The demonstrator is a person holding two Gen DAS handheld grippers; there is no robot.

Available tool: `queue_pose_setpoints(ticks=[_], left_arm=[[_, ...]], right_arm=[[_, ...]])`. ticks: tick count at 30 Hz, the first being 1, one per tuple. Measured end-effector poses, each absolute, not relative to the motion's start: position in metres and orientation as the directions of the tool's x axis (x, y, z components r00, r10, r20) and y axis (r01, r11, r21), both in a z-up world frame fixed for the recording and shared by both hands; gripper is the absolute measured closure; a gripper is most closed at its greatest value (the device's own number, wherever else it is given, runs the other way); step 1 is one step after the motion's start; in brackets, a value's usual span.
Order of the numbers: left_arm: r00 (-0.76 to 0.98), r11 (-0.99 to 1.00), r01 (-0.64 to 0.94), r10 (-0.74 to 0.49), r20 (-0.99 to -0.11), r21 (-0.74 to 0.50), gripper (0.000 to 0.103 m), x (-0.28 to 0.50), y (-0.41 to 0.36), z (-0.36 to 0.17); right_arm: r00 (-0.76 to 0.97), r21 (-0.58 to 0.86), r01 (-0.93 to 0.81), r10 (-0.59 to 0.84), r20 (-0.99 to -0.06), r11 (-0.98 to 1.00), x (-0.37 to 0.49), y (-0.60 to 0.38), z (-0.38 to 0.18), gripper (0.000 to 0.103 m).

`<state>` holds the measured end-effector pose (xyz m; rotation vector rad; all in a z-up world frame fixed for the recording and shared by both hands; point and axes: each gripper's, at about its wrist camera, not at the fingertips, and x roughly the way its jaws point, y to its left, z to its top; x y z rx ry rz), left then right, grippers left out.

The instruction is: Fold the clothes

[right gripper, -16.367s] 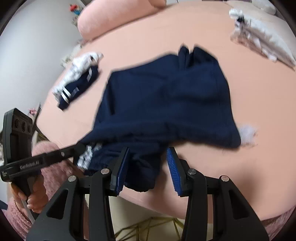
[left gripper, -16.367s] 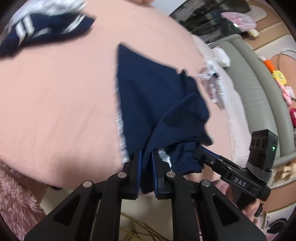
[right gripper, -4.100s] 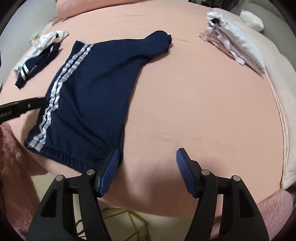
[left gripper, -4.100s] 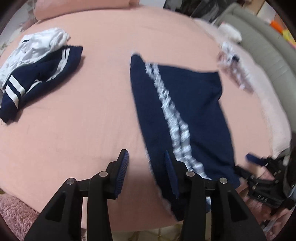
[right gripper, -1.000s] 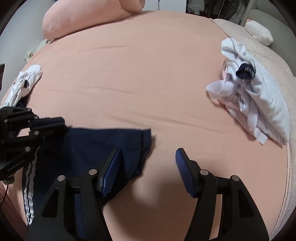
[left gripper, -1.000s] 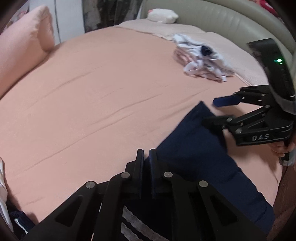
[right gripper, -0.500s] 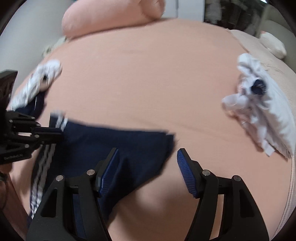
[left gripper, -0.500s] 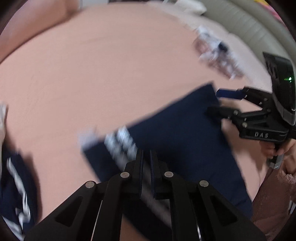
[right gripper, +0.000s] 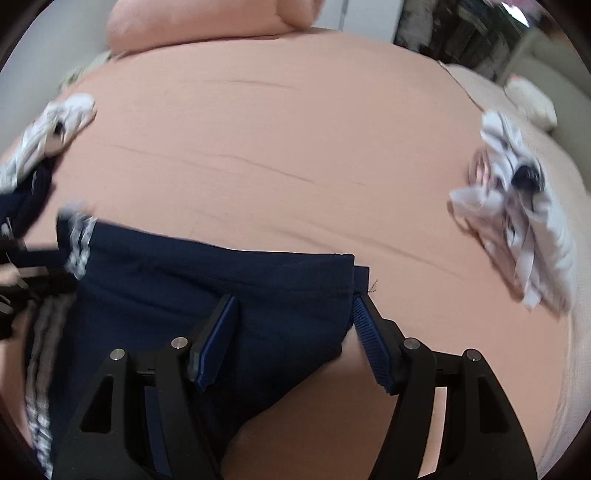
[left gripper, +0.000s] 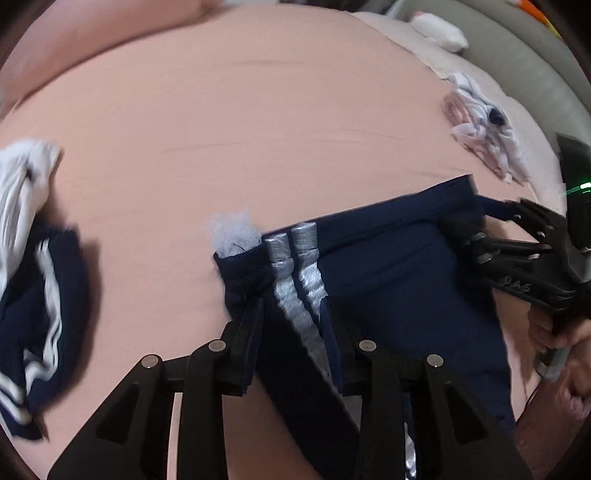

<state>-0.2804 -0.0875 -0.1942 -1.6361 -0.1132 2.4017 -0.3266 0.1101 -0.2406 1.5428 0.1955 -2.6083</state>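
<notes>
Navy shorts with white side stripes [left gripper: 388,280] lie folded over on the pink bed, their hem edge now at the far side; they also show in the right wrist view [right gripper: 207,291]. My left gripper [left gripper: 291,314] is open, its fingers either side of the striped edge. My right gripper [right gripper: 291,314] is open over the shorts' right corner; it also shows in the left wrist view [left gripper: 491,218].
A second navy and white garment [left gripper: 33,280] lies bunched at the left. A white and pink clothes pile [right gripper: 517,210] lies at the right. A pink pillow [right gripper: 207,18] sits at the head of the bed [left gripper: 258,110]. A grey sofa [left gripper: 517,62] runs along the right.
The far half of the shorts has been brought toward me and laid over the near half. My left gripper was shut on the cloth and has opened. The right stays open.
</notes>
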Motion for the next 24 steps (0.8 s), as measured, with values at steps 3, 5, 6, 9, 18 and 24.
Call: queue_pose_setpoints(ticks=[3, 5, 6, 9, 18, 24], left_arm=[[-0.361, -0.94, -0.135, 0.342, -0.868, -0.314, 0.069, -0.252, -0.083, -0.172], [-0.359, -0.942, -0.155, 0.334, -0.872, -0.297, 0.068, -0.227, -0.067, -0.166], [-0.346, -0.942, -0.173, 0.332, -0.878, -0.288, 0.068, -0.218, -0.06, -0.168], [-0.283, -0.957, -0.219, 0.248, -0.926, -0.19, 0.068, -0.193, -0.038, -0.187], [-0.403, -0.954, -0.189, 0.291, -0.868, -0.232, 0.066, -0.149, -0.052, -0.159], [-0.317, -0.98, -0.185, 0.125, -0.94, -0.068, 0.057, -0.144, -0.049, -0.191]], right_arm=[[-0.482, 0.021, 0.142, -0.088, -0.872, -0.99, -0.302, 0.109, -0.223, 0.037], [-0.475, 0.066, 0.159, -0.135, -0.87, -0.985, -0.272, 0.105, -0.213, 0.037], [-0.465, 0.085, 0.17, -0.156, -0.871, -0.982, -0.258, 0.102, -0.213, 0.037], [-0.436, 0.094, 0.213, -0.181, -0.882, -0.973, -0.232, 0.088, -0.223, 0.037], [-0.463, -0.047, 0.253, -0.078, -0.883, -0.966, -0.175, 0.111, -0.212, 0.037], [-0.423, 0.005, 0.241, -0.11, -0.899, -0.97, -0.152, 0.116, -0.199, 0.037]])
